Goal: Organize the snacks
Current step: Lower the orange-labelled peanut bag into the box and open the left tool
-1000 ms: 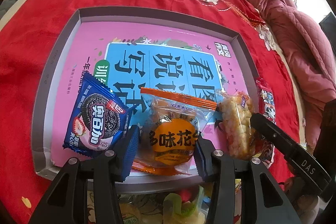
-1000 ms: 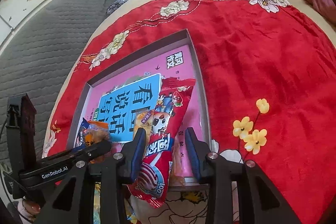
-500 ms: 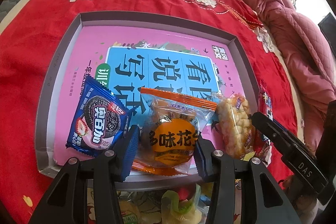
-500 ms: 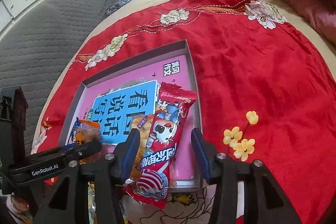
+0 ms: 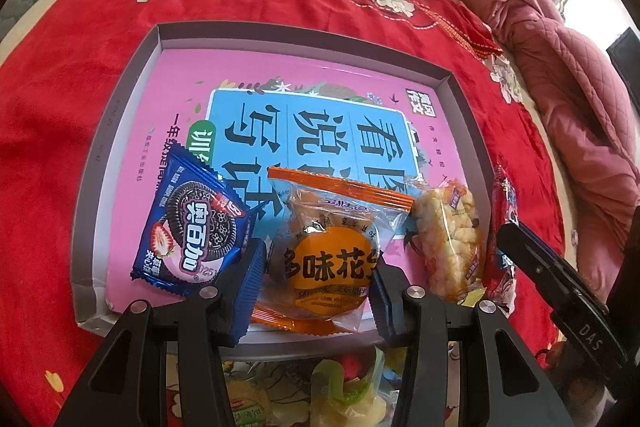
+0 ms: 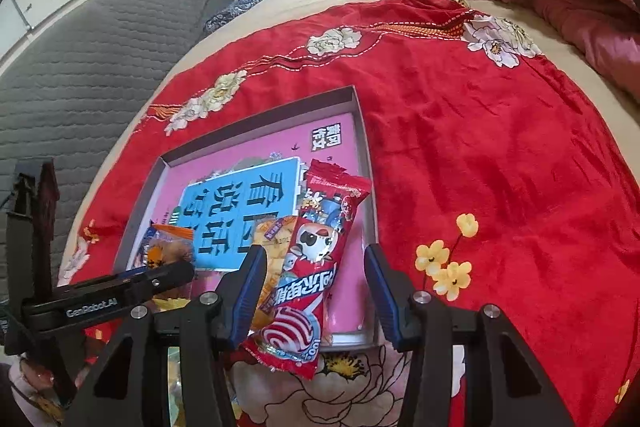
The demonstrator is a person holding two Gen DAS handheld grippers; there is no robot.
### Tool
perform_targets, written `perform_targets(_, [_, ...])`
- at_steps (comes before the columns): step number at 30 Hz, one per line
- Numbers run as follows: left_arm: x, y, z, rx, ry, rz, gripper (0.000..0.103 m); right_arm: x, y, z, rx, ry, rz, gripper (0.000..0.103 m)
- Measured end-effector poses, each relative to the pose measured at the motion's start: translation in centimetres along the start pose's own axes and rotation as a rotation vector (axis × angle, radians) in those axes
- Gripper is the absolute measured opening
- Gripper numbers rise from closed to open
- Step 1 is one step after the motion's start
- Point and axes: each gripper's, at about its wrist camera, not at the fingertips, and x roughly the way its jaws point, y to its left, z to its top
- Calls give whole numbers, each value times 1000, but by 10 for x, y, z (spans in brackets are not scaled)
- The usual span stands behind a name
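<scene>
You can read 奥百加 on the blue cookie pack (image 5: 192, 231), 多味花 on the orange pack (image 5: 332, 259), 看 and 说 on the book (image 5: 320, 131), "DAS" on the right tool (image 5: 590, 337), and "GenRobot.AI" on the left tool (image 6: 92, 303).

Snack heap (image 5: 340, 387) below tray — mostly hidden
</scene>
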Motion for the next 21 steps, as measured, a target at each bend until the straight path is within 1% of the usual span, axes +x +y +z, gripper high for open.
perform_targets(3, [0,0,0,2,3,-3,50,-4,-2,1,14,-12,25,50])
perform_targets(8, [3,-1,-1,4,16,1,50,-4,2,2,9,-16,37,50])
perform_targets(13, [3,-3,-1,12,13,-7,57,-2,3,1,2,-8,39,50])
perform_targets(21, [-7,-7,1,33,-11,-3,60,-5,1,1,9,-19,30,50])
